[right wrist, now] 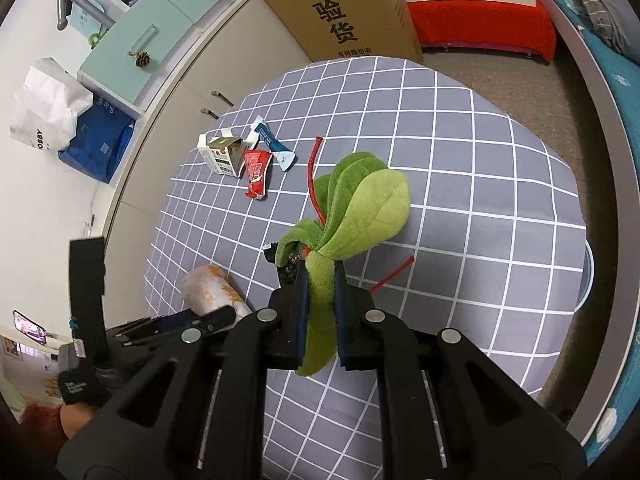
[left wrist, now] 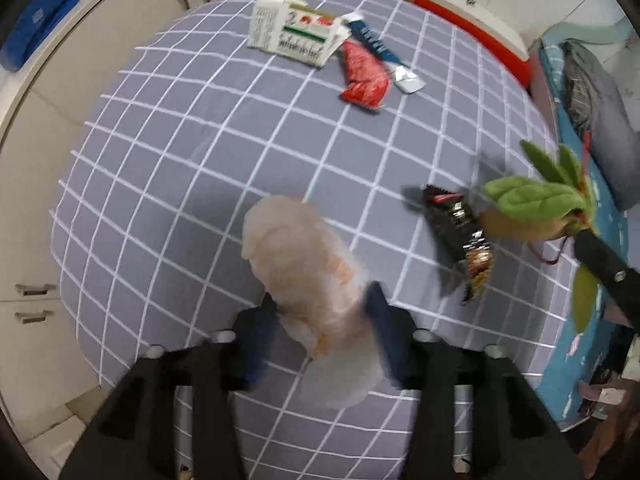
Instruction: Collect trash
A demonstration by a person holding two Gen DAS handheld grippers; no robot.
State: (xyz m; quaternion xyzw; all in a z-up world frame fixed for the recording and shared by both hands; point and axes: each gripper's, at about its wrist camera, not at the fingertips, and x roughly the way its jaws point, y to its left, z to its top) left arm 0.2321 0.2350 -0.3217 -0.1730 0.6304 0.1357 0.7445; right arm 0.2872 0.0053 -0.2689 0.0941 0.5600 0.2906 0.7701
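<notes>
My left gripper [left wrist: 324, 300] is shut on a crumpled white-and-orange plastic wrapper [left wrist: 304, 256], held above the grey checked tablecloth [left wrist: 180, 168]; the wrapper also shows in the right wrist view [right wrist: 212, 290]. My right gripper [right wrist: 320, 276] is shut on a green plush leaf toy [right wrist: 360, 204] with a red cord [right wrist: 314, 176]; the toy shows in the left wrist view [left wrist: 536, 192]. A black snack wrapper [left wrist: 460, 224] lies by the toy. At the far side lie a white carton [left wrist: 292, 32], a red wrapper [left wrist: 364, 72] and a blue-and-white sachet [left wrist: 380, 48].
A cardboard box [right wrist: 340, 12] stands behind the table. White cabinets [left wrist: 36, 184] run along the left. A red-covered platform [right wrist: 480, 20] is at the back right and a blue bed [left wrist: 592, 216] at the right. A blue bag [right wrist: 100, 144] sits left.
</notes>
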